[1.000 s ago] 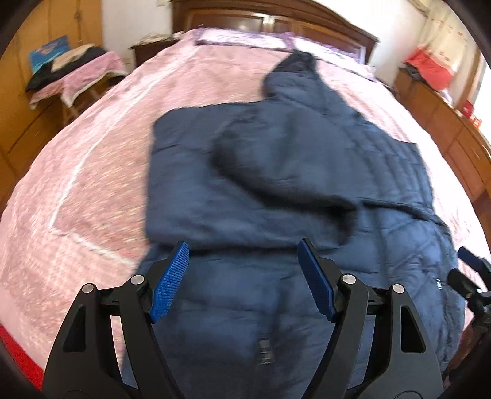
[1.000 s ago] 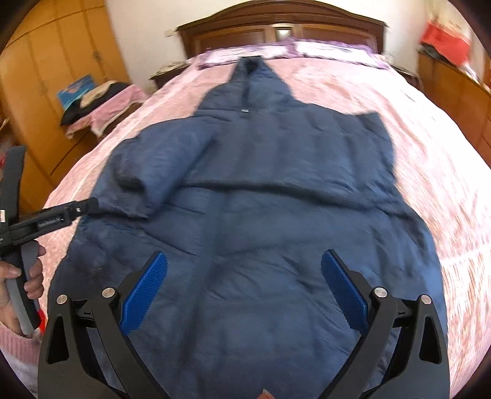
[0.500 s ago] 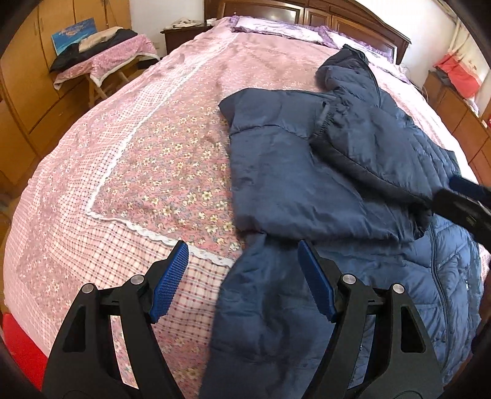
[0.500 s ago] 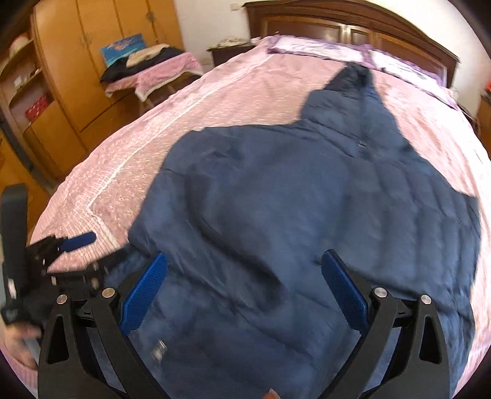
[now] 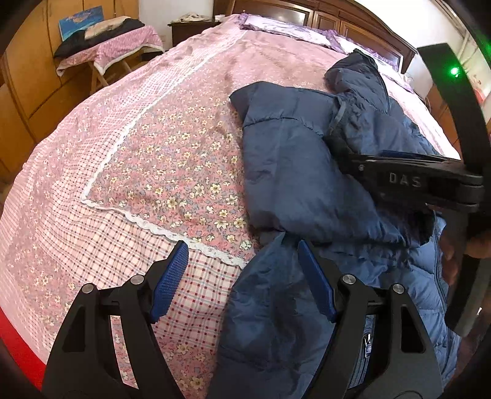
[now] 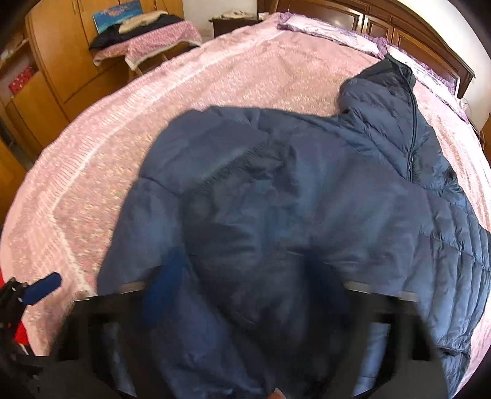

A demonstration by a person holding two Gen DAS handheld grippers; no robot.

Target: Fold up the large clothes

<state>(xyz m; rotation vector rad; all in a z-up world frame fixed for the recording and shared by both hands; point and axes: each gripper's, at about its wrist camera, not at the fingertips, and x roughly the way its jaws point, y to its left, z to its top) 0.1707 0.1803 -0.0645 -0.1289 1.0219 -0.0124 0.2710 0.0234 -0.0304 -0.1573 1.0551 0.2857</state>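
Sleeve-fold step: navy jacket (image 5: 294, 172) lies on the bed (image 5: 129, 172) with its sleeve (image 5: 362, 129) across the chest, right tongs (image 5: 343, 161) narrow at its cuff, left tongs (image 5: 242, 282) wide over the hem edge; next likely grip hem

Pink floral bedspread (image 5: 159, 172) w/ pillows (image 5: 285, 26); cloth-covered side table (image 5: 122, 49), wardrobe (image 6: 58, 61) at left.

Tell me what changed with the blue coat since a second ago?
The right gripper reached across onto the folded sleeve of the navy puffy coat and looks shut on it. The left gripper swung to the coat's left edge, open as before. The coat remains on the pink floral bedspread.
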